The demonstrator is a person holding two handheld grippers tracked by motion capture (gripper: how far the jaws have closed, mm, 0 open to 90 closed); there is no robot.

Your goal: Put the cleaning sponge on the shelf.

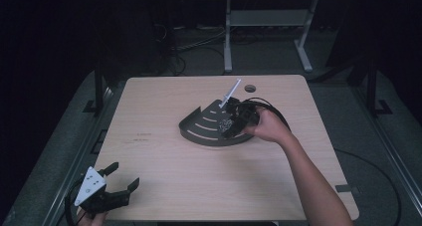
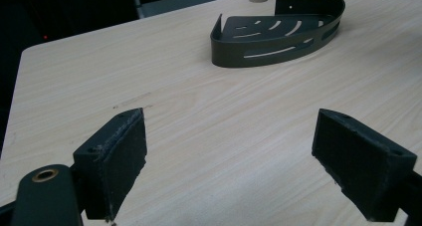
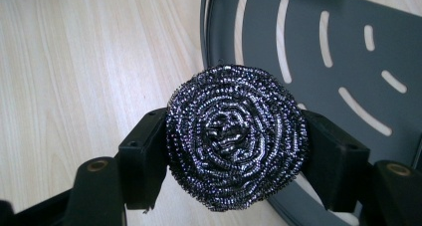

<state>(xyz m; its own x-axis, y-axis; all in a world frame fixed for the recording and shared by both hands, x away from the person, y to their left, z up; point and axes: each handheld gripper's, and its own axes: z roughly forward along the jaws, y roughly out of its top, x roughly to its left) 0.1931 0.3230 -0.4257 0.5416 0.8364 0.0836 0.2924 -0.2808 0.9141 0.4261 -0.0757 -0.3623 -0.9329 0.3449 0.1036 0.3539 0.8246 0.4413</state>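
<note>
A round steel wool scrubber (image 3: 236, 136) is squeezed between the two black jaws of my right gripper (image 3: 234, 151). In the high view that right gripper (image 1: 230, 127) holds the scrubber (image 1: 226, 126) over the right part of a dark grey quarter-round slotted tray (image 1: 201, 126) at the middle of the table. The tray's floor (image 3: 318, 42) lies just behind the scrubber. My left gripper (image 1: 119, 178) is at the table's near left corner, open, nothing between its jaws. From the left gripper (image 2: 229, 156) view the tray (image 2: 278, 34) lies far ahead.
A white stick-like tool (image 1: 230, 92) leans up from the tray's back edge. A round cable hole (image 1: 250, 88) is in the wooden table (image 1: 164, 156) behind the tray. A desk frame (image 1: 268, 22) and cables stand on the dark floor beyond.
</note>
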